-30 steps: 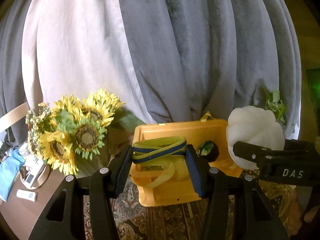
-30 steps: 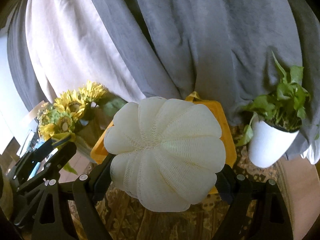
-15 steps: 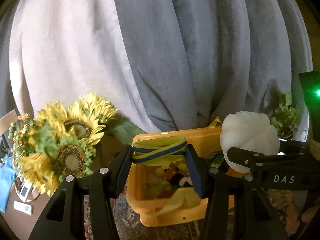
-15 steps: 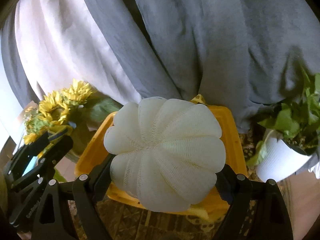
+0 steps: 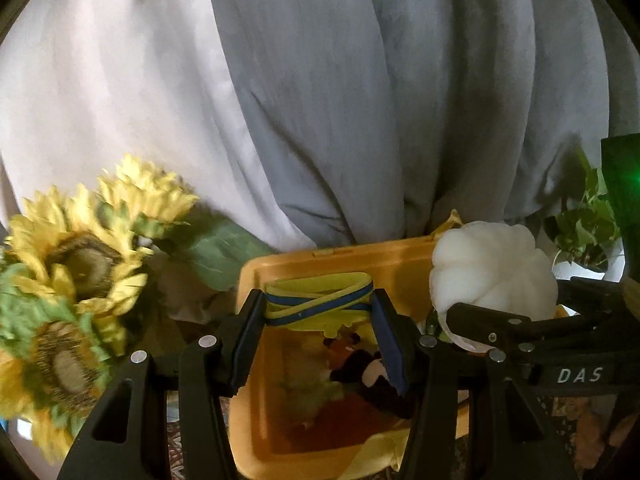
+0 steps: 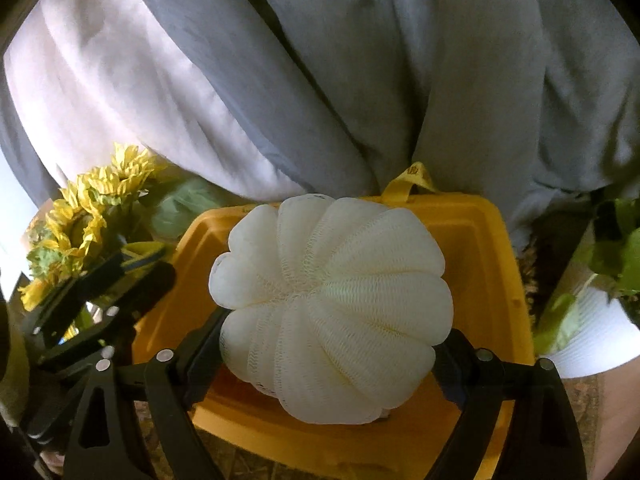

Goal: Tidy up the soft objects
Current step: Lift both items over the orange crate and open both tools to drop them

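A white mesh bath sponge [image 6: 332, 304] is pinched in the right gripper [image 6: 328, 340], held above the open yellow bin [image 6: 496, 264]. Beside it, the left gripper [image 5: 318, 312] clamps a yellow-and-blue band [image 5: 320, 300] over the same bin, where a plush toy [image 5: 368, 372] lies. Sunflowers [image 5: 76, 264] stand left of the bin. Released off-centre, the springy sponge could bounce off the bin's rim.
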A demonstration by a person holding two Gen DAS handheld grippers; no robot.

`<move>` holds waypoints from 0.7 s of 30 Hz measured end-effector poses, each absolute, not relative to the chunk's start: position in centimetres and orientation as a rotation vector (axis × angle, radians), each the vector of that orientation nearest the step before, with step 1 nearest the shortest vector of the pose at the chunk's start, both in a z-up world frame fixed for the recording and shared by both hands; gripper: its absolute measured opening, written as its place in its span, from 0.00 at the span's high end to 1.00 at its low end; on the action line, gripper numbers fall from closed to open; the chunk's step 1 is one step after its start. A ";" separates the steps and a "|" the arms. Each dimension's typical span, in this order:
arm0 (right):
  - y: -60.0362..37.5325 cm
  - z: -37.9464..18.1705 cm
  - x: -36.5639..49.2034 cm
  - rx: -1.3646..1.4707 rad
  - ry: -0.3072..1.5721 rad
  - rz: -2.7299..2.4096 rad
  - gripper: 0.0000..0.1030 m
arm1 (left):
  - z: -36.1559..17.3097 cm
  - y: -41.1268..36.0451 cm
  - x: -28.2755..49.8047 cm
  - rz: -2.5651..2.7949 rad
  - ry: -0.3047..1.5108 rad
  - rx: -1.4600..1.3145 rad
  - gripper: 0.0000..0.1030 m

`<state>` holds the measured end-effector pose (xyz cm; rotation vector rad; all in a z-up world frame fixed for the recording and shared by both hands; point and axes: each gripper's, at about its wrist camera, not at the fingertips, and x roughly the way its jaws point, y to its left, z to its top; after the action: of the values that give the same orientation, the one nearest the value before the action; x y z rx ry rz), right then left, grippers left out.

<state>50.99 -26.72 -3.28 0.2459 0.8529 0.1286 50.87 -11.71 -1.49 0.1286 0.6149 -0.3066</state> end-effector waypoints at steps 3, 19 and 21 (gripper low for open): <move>-27.1 -3.8 51.6 0.267 0.876 0.124 0.12 | -2.1 -11.8 51.8 -0.303 0.648 0.115 0.41; -27.3 -1.9 49.4 0.188 0.811 0.014 0.10 | -0.8 -11.7 49.7 -0.230 0.640 0.131 0.24; -27.2 -1.4 48.5 0.176 0.795 -0.003 0.10 | -0.2 -11.6 48.9 -0.216 0.626 0.141 0.24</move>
<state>48.50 -27.15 -1.39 0.1759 0.7947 -0.0026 48.90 -11.60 -0.24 0.1408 0.6255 -0.2161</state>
